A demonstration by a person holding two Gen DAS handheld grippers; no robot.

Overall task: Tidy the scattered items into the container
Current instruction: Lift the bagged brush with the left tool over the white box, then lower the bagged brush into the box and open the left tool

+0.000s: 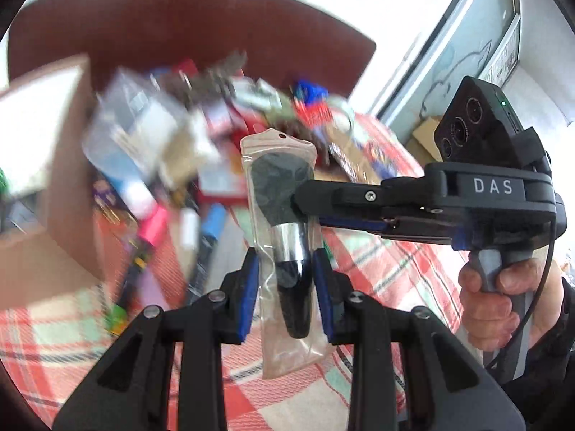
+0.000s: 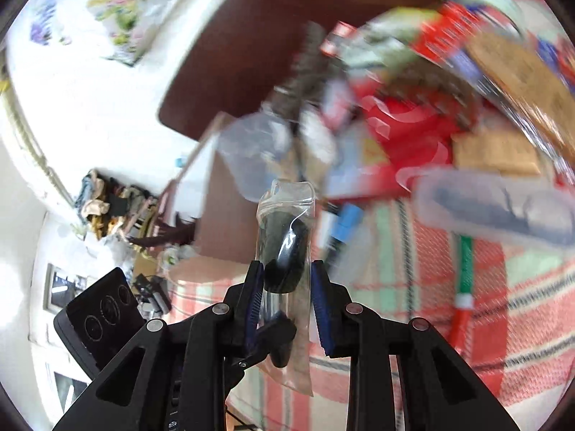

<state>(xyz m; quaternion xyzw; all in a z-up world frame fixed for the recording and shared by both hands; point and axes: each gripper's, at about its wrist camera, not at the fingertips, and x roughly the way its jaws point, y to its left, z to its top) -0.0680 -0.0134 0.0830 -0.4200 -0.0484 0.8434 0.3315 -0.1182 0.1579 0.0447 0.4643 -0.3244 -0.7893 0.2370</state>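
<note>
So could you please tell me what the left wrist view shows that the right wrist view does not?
Only the left wrist view shows the right gripper from outside, reaching the brush head, the hand on its handle, and the cardboard box. Only the right wrist view shows a green and red pen and a bagged dark item. Both show the bagged makeup brush over the plaid cloth.

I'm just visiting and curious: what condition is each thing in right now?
Bagged makeup brush: lifted off the cloth, held by both grippers.
Left gripper: closed on the brush handle.
Right gripper: gripping the bag at the bristle end.
Cardboard box: open.
Item pile: scattered, blurred.
</note>
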